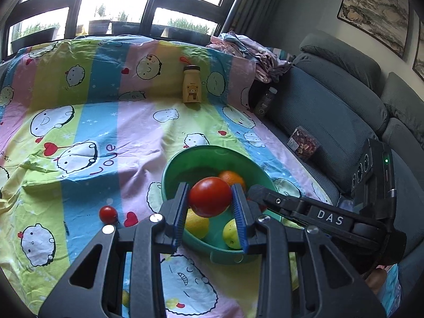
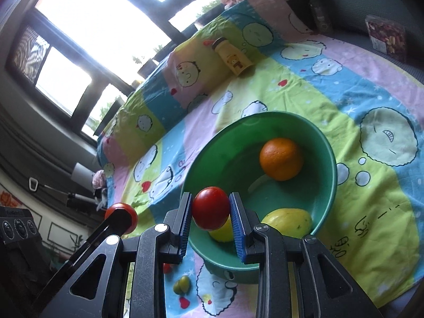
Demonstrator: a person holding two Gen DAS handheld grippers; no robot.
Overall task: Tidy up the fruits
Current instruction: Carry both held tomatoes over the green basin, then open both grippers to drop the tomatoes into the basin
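Tomato (image 1: 210, 196), long axis seemingly crosswise

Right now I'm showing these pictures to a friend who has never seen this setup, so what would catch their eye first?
Probably the two red tomatoes: the left gripper is shut on one tomato and the right gripper on another tomato, both above the near rim of the green bowl. Inside the bowl lies an orange with yellow fruits nearer the grippers. All of it sits on a bright cartoon sheet.
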